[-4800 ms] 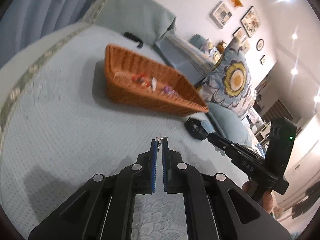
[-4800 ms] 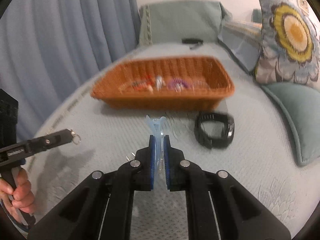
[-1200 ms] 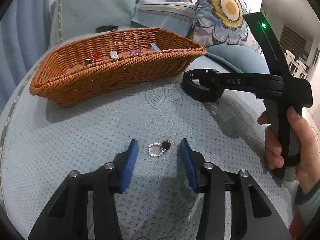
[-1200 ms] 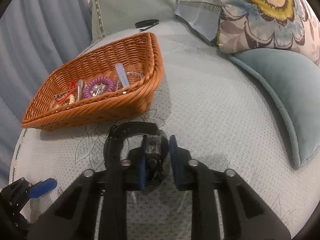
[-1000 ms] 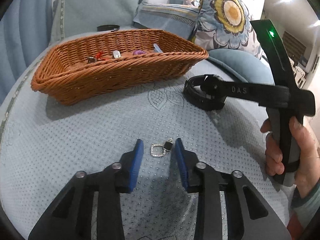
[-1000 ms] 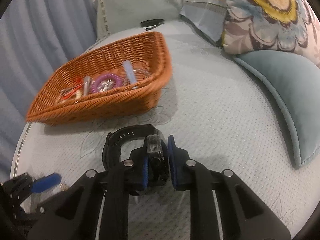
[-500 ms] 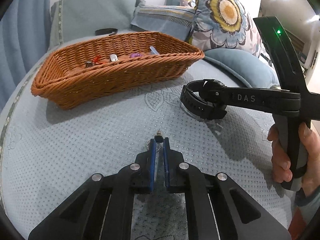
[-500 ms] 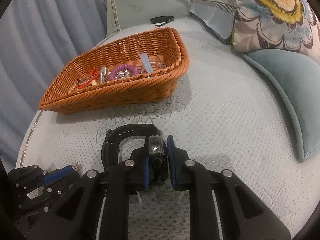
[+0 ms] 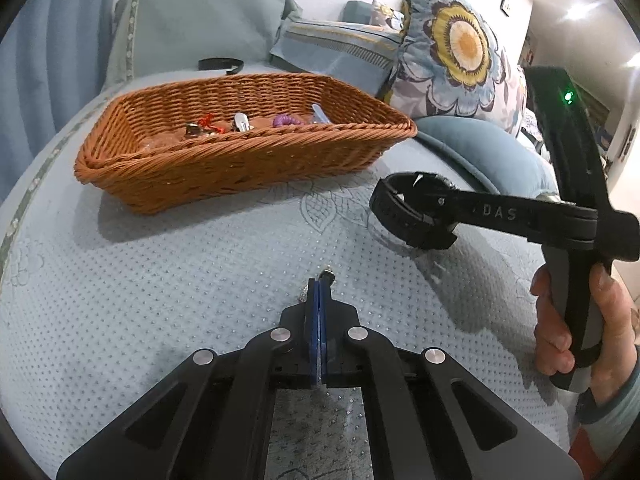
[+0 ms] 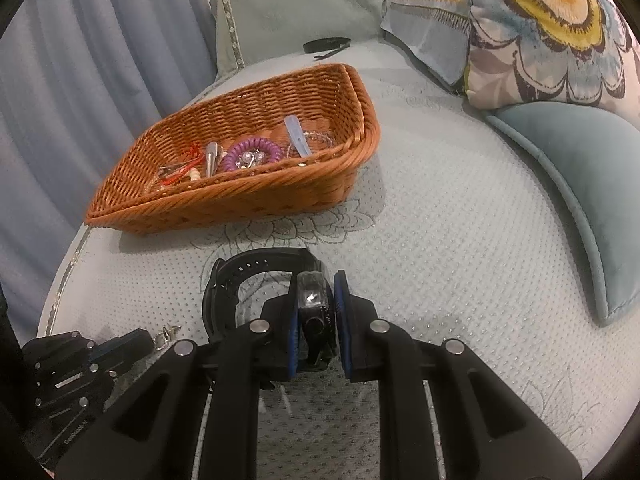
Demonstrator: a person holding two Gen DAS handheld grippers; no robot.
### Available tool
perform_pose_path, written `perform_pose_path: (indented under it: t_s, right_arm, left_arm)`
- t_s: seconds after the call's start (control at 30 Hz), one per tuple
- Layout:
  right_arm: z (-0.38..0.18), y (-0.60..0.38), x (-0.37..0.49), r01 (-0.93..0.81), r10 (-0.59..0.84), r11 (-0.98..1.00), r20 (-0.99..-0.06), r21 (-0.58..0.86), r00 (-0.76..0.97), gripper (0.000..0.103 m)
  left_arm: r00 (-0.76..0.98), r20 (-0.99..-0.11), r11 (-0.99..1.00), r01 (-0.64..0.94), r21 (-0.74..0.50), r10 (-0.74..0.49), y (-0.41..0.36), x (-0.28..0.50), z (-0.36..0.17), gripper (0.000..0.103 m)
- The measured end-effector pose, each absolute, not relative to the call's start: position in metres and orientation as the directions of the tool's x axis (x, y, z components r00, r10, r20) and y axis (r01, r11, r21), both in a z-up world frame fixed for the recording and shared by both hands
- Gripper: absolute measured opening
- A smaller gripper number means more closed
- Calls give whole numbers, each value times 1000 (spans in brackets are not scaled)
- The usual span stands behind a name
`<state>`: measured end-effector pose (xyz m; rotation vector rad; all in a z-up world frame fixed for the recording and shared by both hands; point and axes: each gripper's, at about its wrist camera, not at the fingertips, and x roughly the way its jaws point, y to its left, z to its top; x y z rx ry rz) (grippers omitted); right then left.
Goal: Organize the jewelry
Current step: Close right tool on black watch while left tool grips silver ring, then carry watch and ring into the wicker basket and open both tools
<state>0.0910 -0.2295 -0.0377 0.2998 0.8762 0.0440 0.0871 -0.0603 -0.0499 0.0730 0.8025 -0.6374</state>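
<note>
Two grippers are working low over the quilted bed (image 9: 160,280), and both are now clamped. The left gripper (image 9: 319,286), whose blue pads were standing wide apart around the small pendant (image 9: 327,276) a second ago, is now pressing them together on it, so that only the dark tip and a bit of the silver frame are poking out past the fingertips. The right gripper (image 10: 316,300) is pinching the case of the black watch (image 10: 256,264) just as it was a second ago, with the strap looping out to the left. Beyond them the wicker basket (image 9: 240,160) is sitting on the bed, well apart from both grippers, in the same place as before. The left wrist view is showing the person's hand (image 9: 576,320) wrapped around the right gripper's handle with a green light glowing on top, which the right wrist view is not showing. The right wrist view is looking down into the basket and showing a purple coil hair tie (image 10: 250,154), a pale blue clip (image 10: 298,136), a silver clip (image 10: 212,158) and a red cord (image 10: 180,172), while the left gripper is appearing at the lower left with the pendant at its tip.
</note>
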Motion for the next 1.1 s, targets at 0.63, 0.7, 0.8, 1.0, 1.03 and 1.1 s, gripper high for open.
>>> perform_pose_path:
  t_s: [0.63,0.7,0.8,1.0,1.03,1.1]
  right_arm:
    - [-40,-225,96,66,186,954,-745,294,640,13]
    - [-39,-225,94,60,190,954,-742,295,643,13]
    - [-32,-226,91,47,198,952,-727,302,657,13]
    - [-16,-222,83,22,207,952,-696,305,687,13]
    - [-8,-221,79,13,207,953,-684,302,700,13]
    - [3,-221,74,4,210,952,-663,306,719,13]
  left_arm:
    - [541,-731,798,602,-8,-416,-91,92,-52,8]
    - [554,-717,798,602,-5,-423,-90,88,-48,7]
    - [583,-687,800,600,3,-435,-85,81,-41,7]
    - [620,-633,817,576,-35,-464,-71,76,-20,7]
    - [628,-617,818,574,-46,-475,-68,75,-12,7]
    - [642,-581,817,572,-69,-499,-60,76,7,7]
